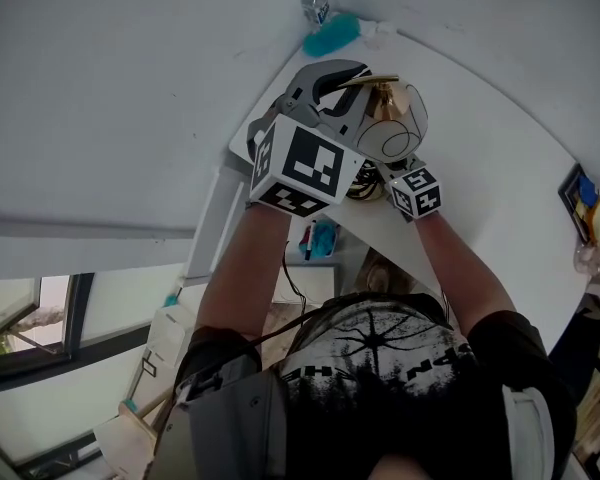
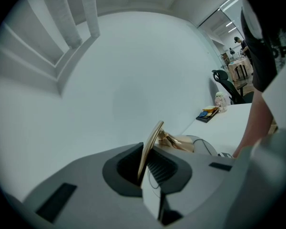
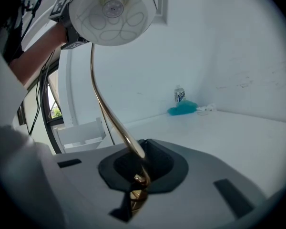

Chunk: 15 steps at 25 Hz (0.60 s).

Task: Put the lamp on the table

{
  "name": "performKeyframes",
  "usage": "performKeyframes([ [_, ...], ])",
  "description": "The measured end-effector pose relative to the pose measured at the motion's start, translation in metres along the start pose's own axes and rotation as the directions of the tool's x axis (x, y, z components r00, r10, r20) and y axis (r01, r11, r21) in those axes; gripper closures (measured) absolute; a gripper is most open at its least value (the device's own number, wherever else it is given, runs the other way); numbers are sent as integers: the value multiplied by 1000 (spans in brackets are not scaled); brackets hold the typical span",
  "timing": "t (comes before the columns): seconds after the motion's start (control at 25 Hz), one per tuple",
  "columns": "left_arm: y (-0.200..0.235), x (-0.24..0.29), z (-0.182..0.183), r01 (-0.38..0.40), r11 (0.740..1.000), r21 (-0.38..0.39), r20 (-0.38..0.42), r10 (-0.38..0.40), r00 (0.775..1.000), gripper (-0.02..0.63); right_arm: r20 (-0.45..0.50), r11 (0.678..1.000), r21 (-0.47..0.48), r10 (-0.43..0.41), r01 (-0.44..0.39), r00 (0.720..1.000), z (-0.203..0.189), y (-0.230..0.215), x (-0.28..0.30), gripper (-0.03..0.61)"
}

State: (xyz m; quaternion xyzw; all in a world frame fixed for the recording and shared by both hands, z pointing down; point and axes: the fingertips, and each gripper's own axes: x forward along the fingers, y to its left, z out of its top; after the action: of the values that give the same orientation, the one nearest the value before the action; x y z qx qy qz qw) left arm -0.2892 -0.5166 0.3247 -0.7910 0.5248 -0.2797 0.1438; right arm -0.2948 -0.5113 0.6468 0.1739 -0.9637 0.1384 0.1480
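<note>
Lamp (image 1: 390,133) hangs in the air between both hand-held grippers, over the near corner of the white table (image 1: 480,158) and not yet resting on it; the left gripper (image 2: 147,162) is clamped on a thin brass disc (image 2: 151,141) seen edge-on, with the lamp's brass fitting and shade just beyond its jaws; whether that disc is the base cannot be told from here; the right gripper (image 3: 139,175) is closed on the brass stem (image 3: 102,104) near a jointed fitting at its lower end.

From the right gripper the stem curves up and back to the white shade (image 3: 112,13), which sits high, close beside the left gripper; the lamp's long axis therefore runs from the right hand's jaws upward to the left hand's, tilted rather than upright.

The tabletop lies ahead of and below both grippers, bare as far as the plastic bottle (image 3: 179,94) and teal cloth (image 3: 183,108) at the far corner, well apart from the lamp; the right gripper, on the lower end, looks nearer to the surface; judging by that, setting down calls for bringing the stem upright and lowering it forward with both grips kept on.
</note>
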Motion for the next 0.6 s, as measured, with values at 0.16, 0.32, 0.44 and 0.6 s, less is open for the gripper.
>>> performKeyframes([
  [0.16,-1,-3,0,0,1000,3,-2,0,1000,584,11,1000,-7,-4,5,1000,-1,2,0,558],
  [0.32,-5,-4,1,2,1000,13,-6,-2,1000,586,7,1000,9,-12,12,1000,-3,1,-2,558],
  [0.44,-7,-5,0,1,1000,15,-8,-1,1000,586,-3,1000,18,-7,7,1000,-4,1,-2,558],
  [0.6,-7,-10,-2,-7,1000,19,-8,7,1000,586,-36,999,7,-38,39,999,-10,0,-2,518],
])
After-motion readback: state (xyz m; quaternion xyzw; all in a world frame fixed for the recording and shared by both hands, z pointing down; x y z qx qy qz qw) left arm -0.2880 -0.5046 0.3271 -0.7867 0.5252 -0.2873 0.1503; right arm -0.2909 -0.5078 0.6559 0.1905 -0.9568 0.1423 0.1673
